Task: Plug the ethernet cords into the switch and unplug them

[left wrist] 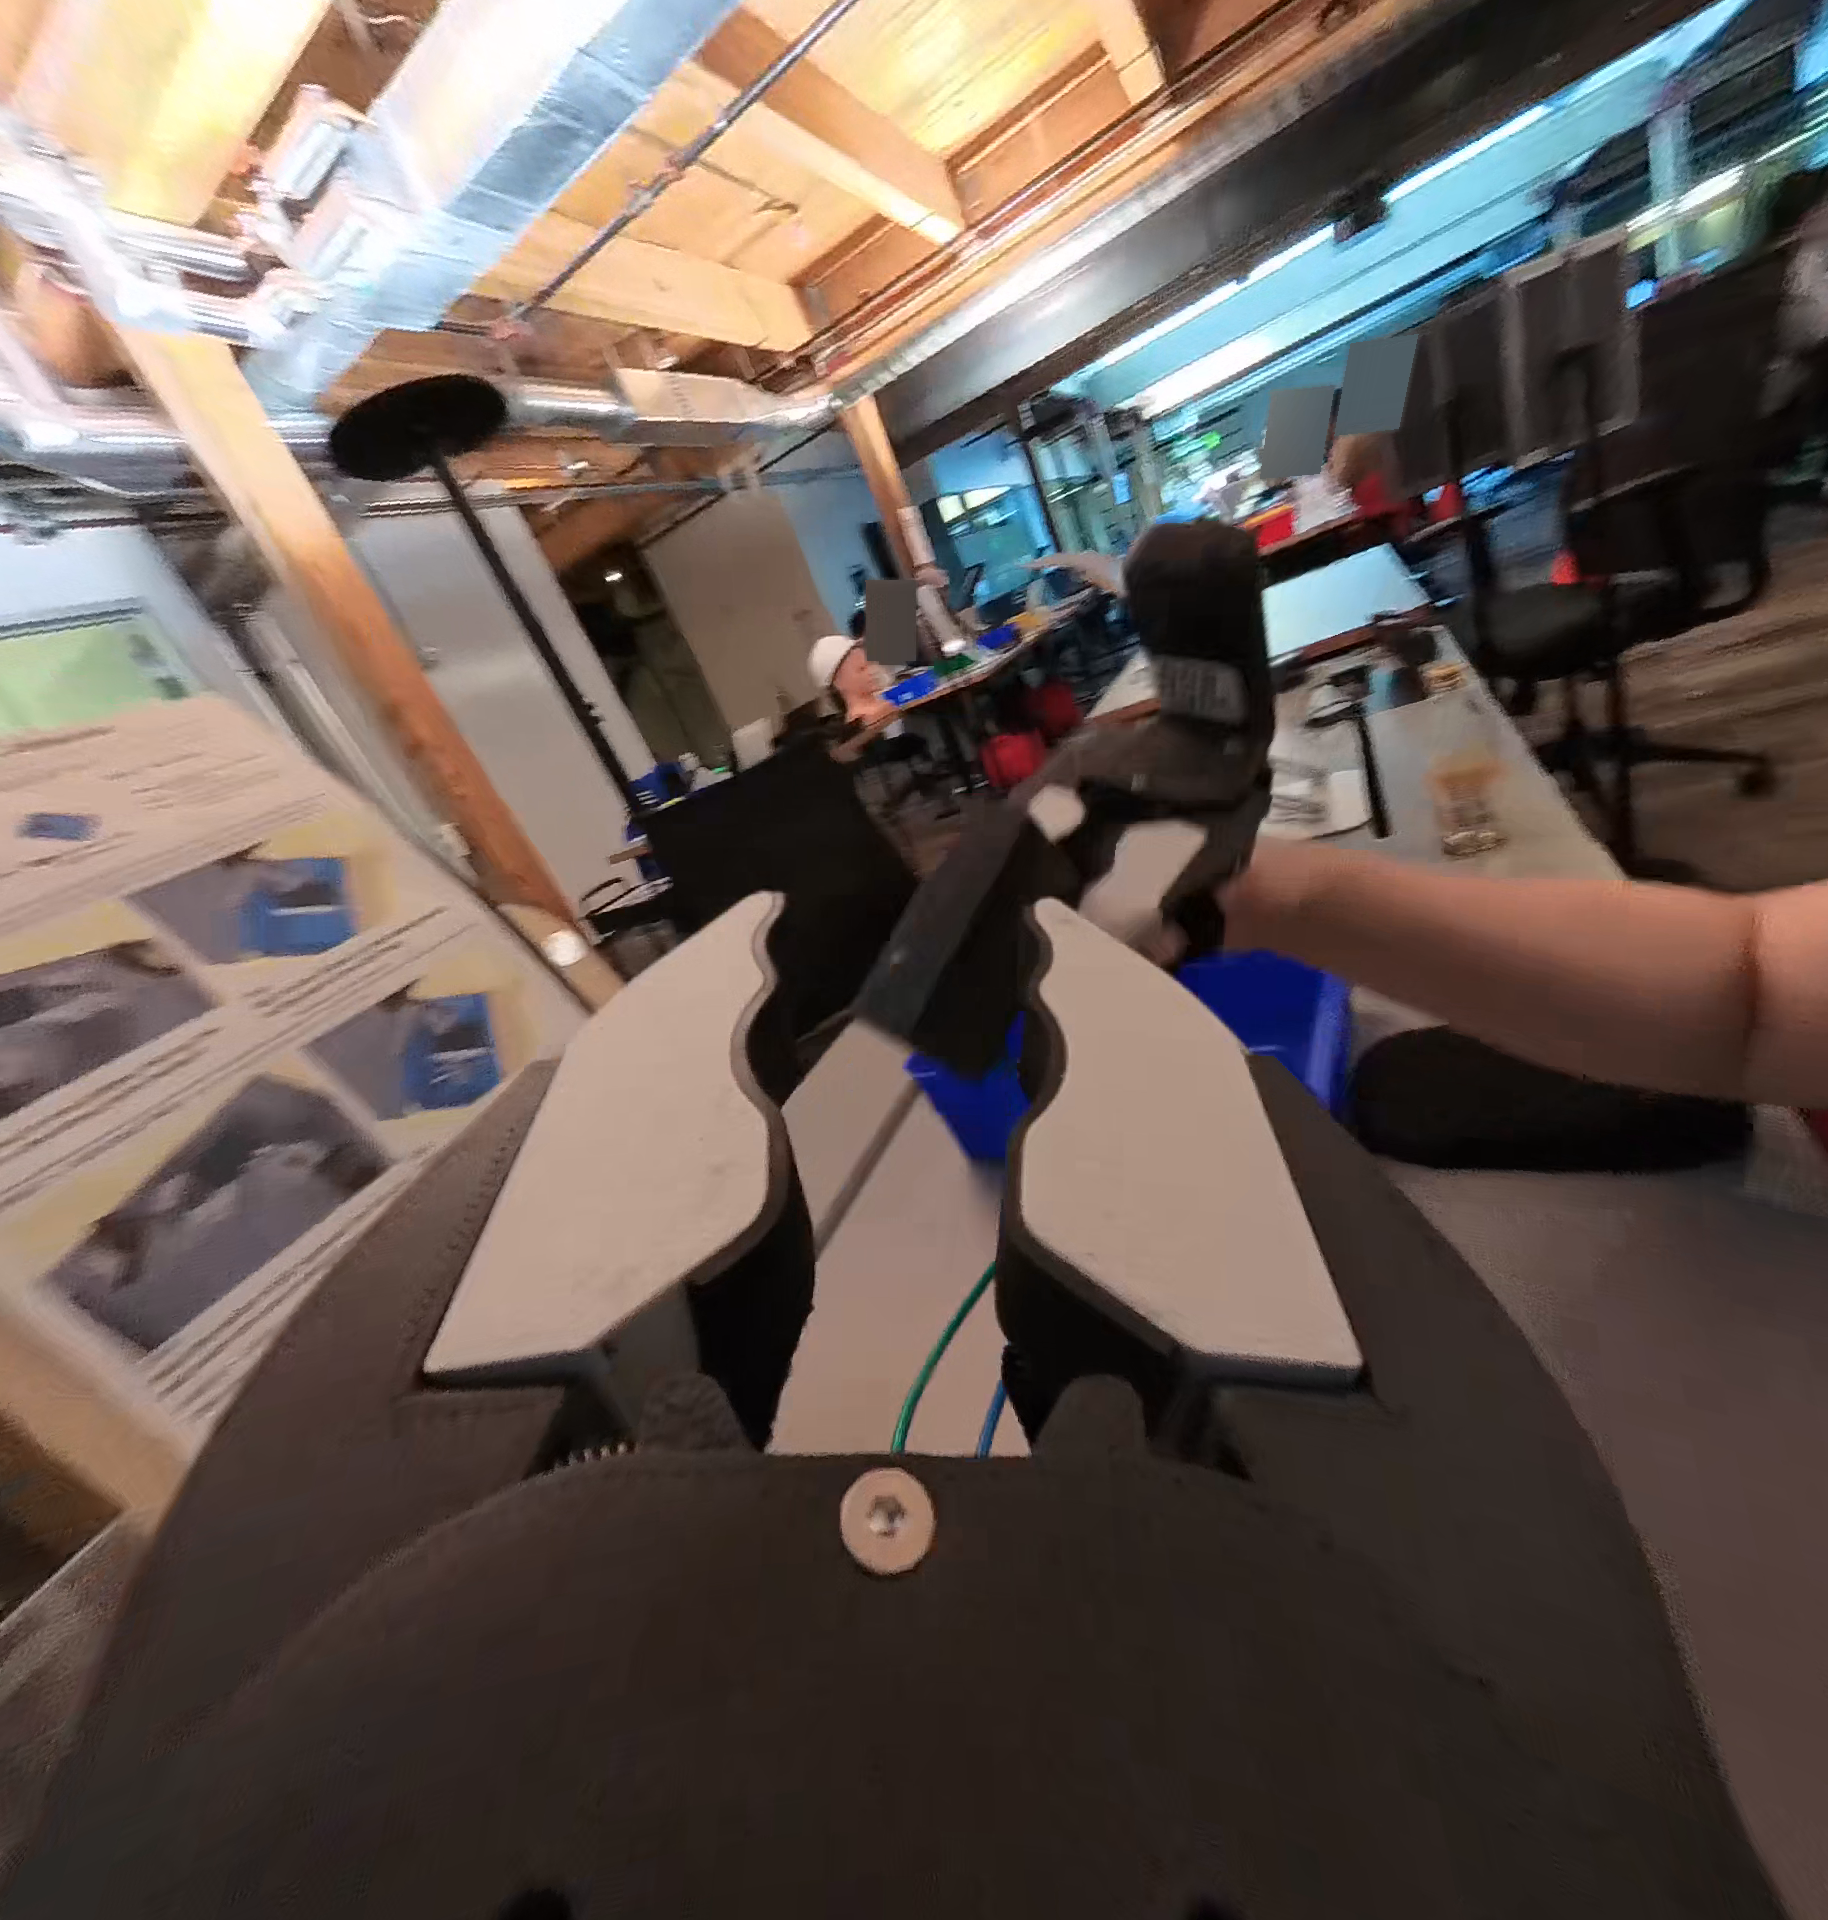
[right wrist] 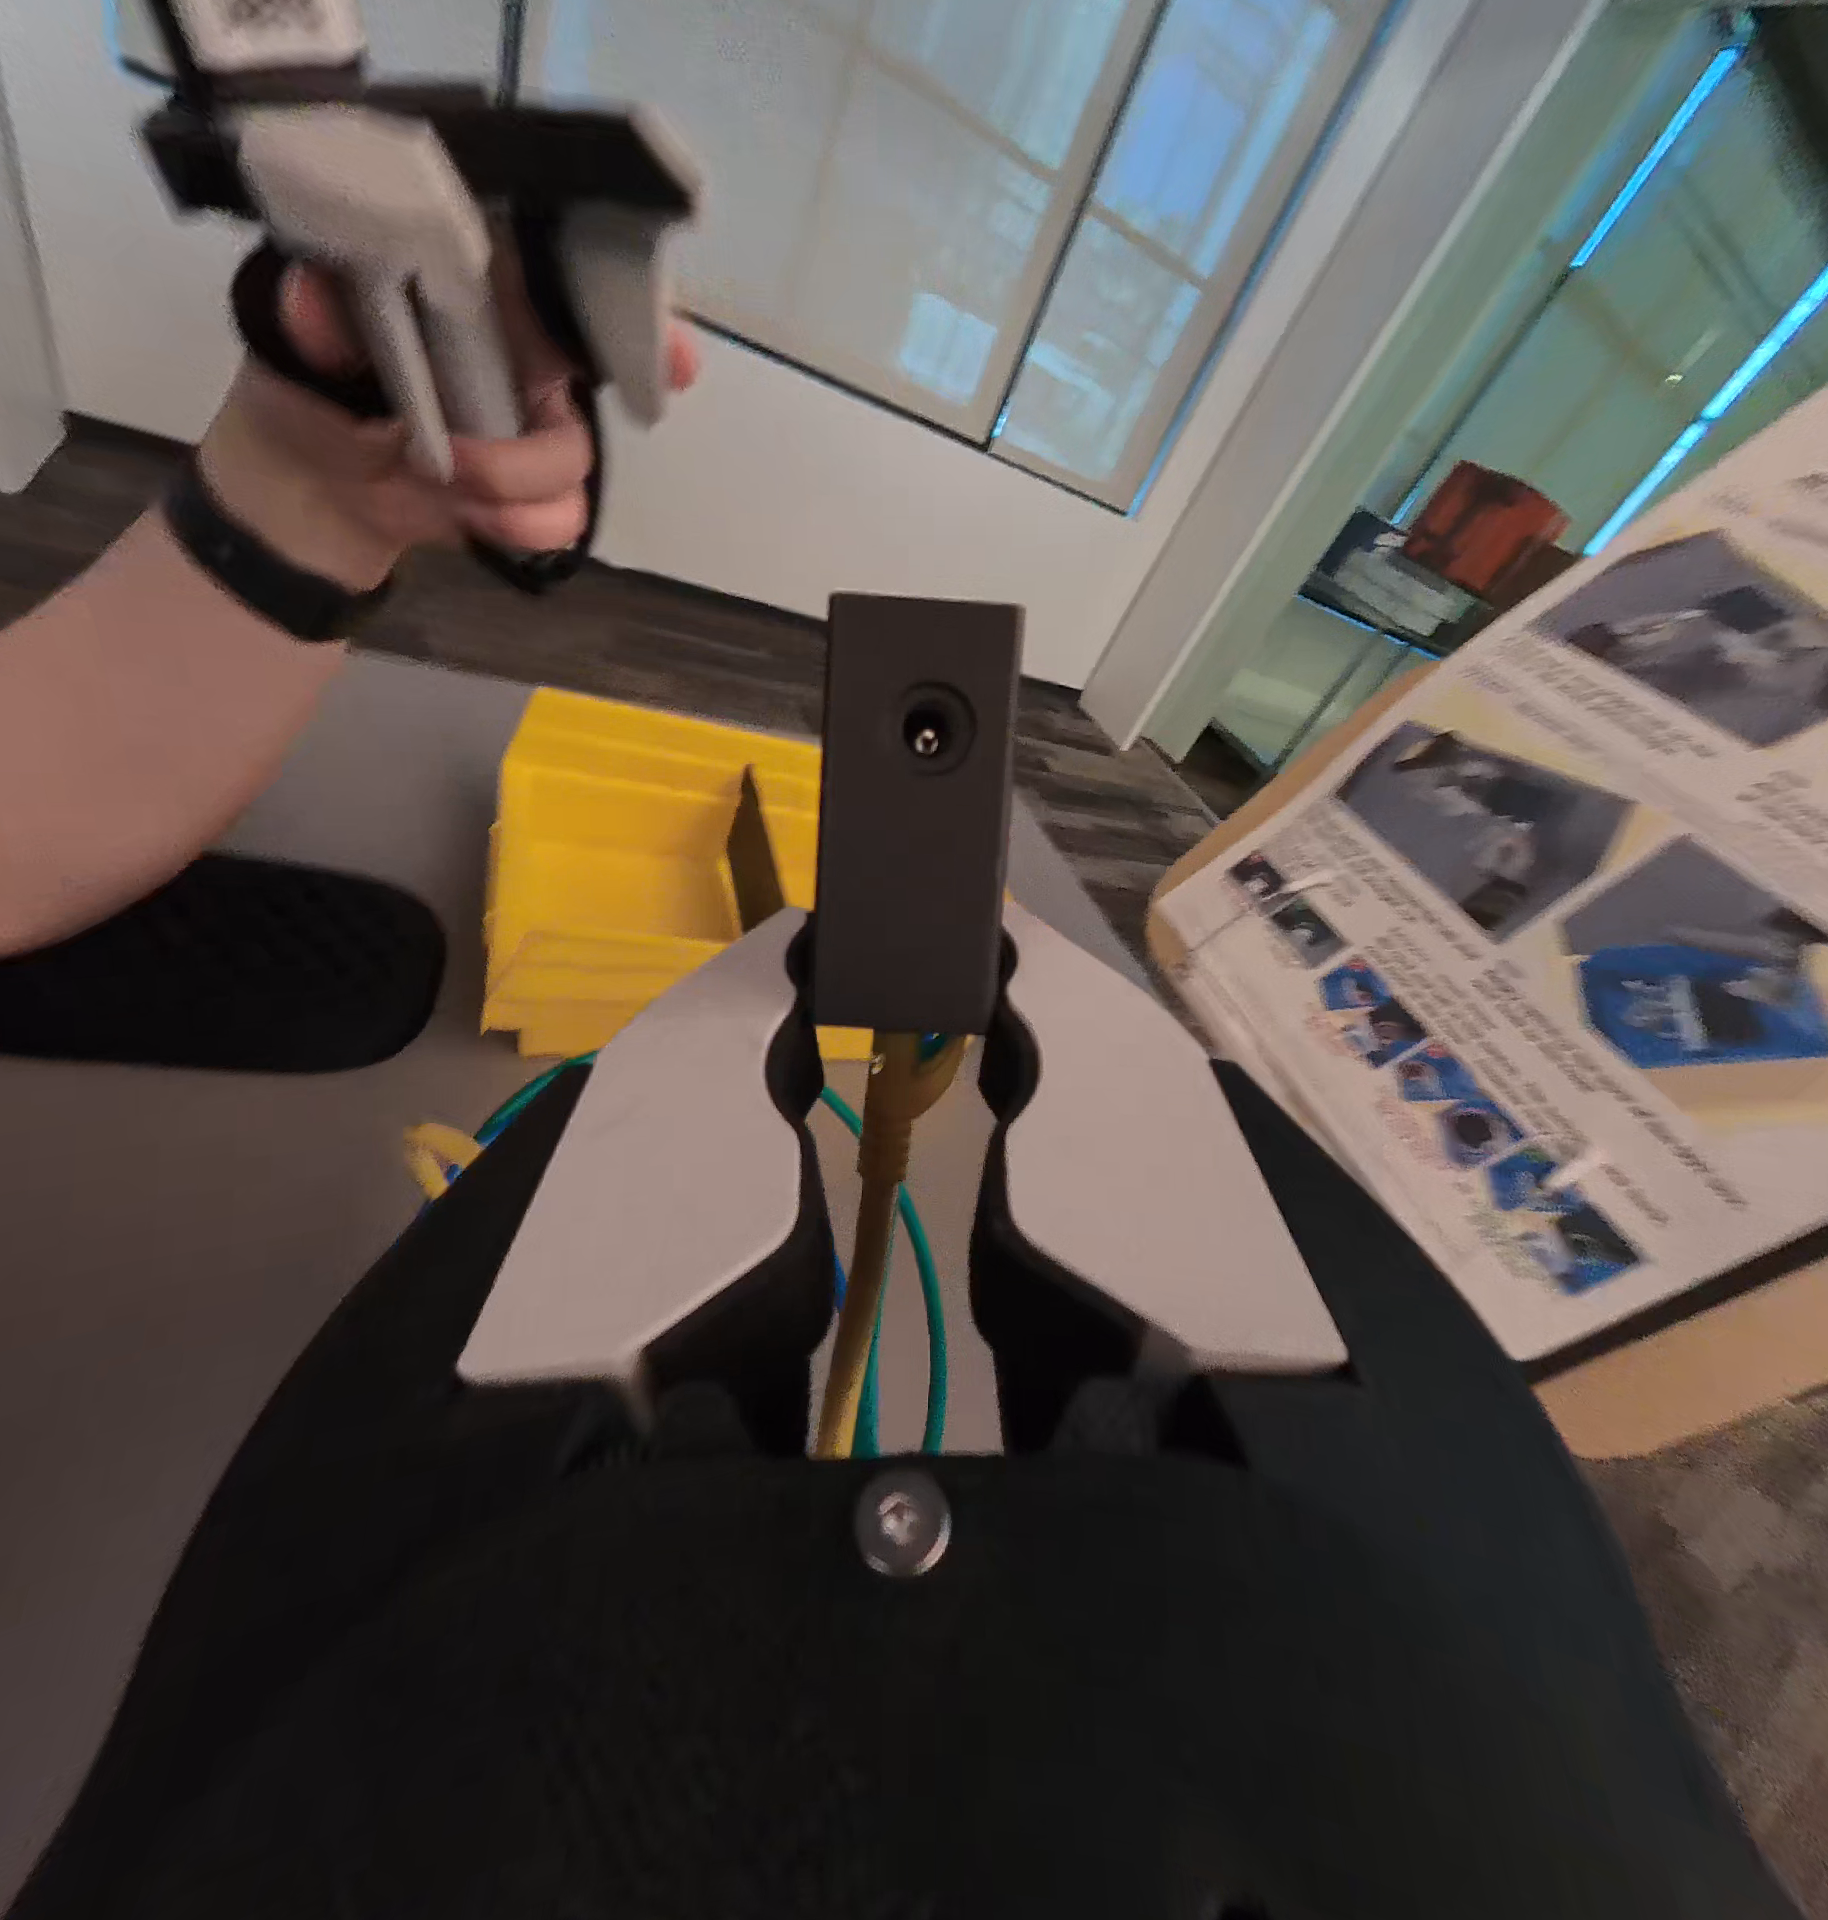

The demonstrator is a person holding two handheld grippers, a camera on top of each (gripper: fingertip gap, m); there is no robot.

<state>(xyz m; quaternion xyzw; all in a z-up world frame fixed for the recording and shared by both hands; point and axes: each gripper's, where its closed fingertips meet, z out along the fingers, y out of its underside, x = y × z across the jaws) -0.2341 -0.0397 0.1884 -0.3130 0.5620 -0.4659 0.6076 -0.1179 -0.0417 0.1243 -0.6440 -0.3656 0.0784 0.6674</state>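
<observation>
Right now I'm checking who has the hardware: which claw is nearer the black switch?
Right. The right claw is clamped on the black switch, holding it upright. The left claw is open and empty, held apart in the air beside it.

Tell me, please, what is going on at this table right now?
A person is holding a claw in each hand above a grey table. The right claw is clamped on the black switch, held upright, with a yellow cord hanging from its underside. The left claw is open and empty, raised off the table. Green and blue cords lie loose below, near a yellow bin.
</observation>
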